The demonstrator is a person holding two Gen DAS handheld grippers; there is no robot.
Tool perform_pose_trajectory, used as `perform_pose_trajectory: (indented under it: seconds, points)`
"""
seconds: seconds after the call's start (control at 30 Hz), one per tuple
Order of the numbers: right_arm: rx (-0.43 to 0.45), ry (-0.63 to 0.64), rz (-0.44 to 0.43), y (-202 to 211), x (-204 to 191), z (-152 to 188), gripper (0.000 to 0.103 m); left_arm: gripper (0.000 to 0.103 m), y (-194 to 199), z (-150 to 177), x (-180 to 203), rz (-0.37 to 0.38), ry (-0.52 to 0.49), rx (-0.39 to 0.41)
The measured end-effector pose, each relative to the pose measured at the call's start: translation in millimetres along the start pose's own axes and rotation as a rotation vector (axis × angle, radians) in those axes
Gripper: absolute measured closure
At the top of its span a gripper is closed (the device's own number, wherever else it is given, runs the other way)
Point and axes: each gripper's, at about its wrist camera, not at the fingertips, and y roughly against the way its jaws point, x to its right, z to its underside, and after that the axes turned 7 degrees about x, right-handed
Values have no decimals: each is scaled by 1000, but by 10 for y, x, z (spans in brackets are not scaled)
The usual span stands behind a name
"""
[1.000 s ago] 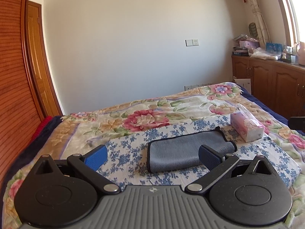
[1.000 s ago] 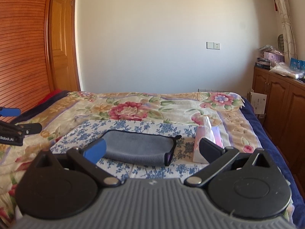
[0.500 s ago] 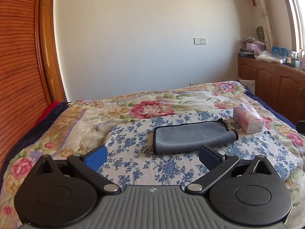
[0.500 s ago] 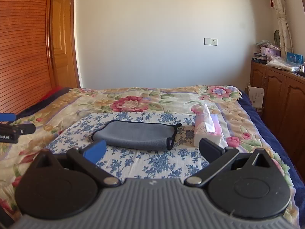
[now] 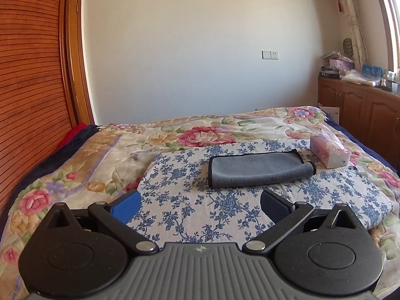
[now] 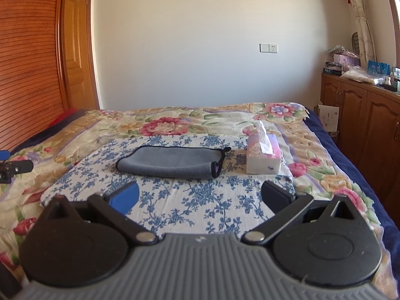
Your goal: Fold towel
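A grey towel [image 5: 257,170] with a black hem lies folded into a long flat strip on a blue-flowered white cloth [image 5: 190,215] on the bed. It also shows in the right wrist view [image 6: 170,162]. My left gripper [image 5: 200,206] is open and empty, held back from the towel's near edge. My right gripper [image 6: 200,196] is open and empty, also short of the towel. The tip of the left gripper [image 6: 15,170] shows at the left edge of the right wrist view.
A pink tissue box [image 6: 263,156] stands just right of the towel, also in the left wrist view [image 5: 330,151]. The floral bedspread [image 5: 205,130] covers the bed. A slatted wooden headboard [image 5: 30,87] is at left, wooden cabinets [image 6: 362,120] at right.
Both grippers have drawn back and away from the towel, which now lies farther off and untouched. Both stay open.
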Motion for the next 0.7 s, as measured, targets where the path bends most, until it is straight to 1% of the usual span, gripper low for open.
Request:
perform_pose_trajectory:
  seconds: [0.1,0.27,0.53,0.7]
  points:
    - [9,12,6,9,-15,15,0,0,6,16,-3,2,5,6]
    - [40,21,14,36,-25,39,0,0,25,77,-9,-5,3,39]
    - [98,23,25,101,-18,56,0,0,31,131,-71,1,36,61]
    - [119,2,35,126,30,48,0,0,96,137,-57,0,28,101]
